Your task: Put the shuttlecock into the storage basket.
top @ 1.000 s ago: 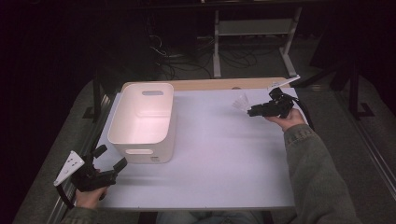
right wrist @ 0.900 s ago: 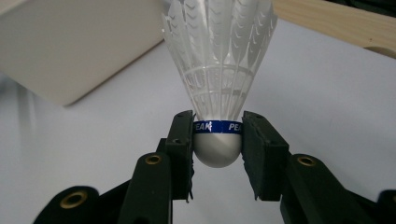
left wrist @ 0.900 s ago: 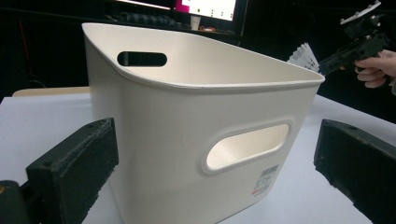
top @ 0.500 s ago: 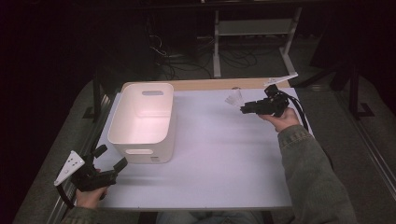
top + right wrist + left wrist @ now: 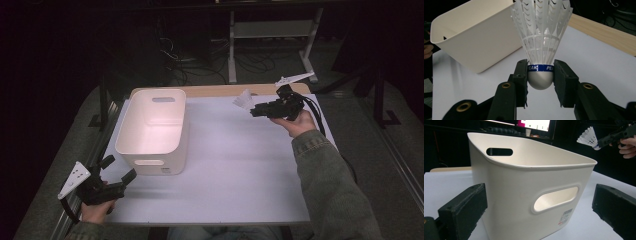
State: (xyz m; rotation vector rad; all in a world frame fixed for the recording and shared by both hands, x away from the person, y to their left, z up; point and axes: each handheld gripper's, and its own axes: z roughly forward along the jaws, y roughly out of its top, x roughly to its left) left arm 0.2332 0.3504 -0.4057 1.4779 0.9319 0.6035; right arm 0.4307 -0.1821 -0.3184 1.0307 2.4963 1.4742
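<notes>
The right tool (image 5: pixel 540 75) is pinching a shuttlecock (image 5: pixel 541 37) by its cork, feathers pointing ahead toward the white bin (image 5: pixel 474 35), likely for dropping in. The left tool (image 5: pixel 116 175) is waiting wide open just before that bin.

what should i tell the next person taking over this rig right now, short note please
Right claw: shut on the shuttlecock at its cork base, held off the table at the far right.
Left claw: open, nothing in it, near the front end of the white bin.
Done: shuttlecock picked up.
Left: probably carry it to the bin, which looks empty, and release it inside.
</notes>
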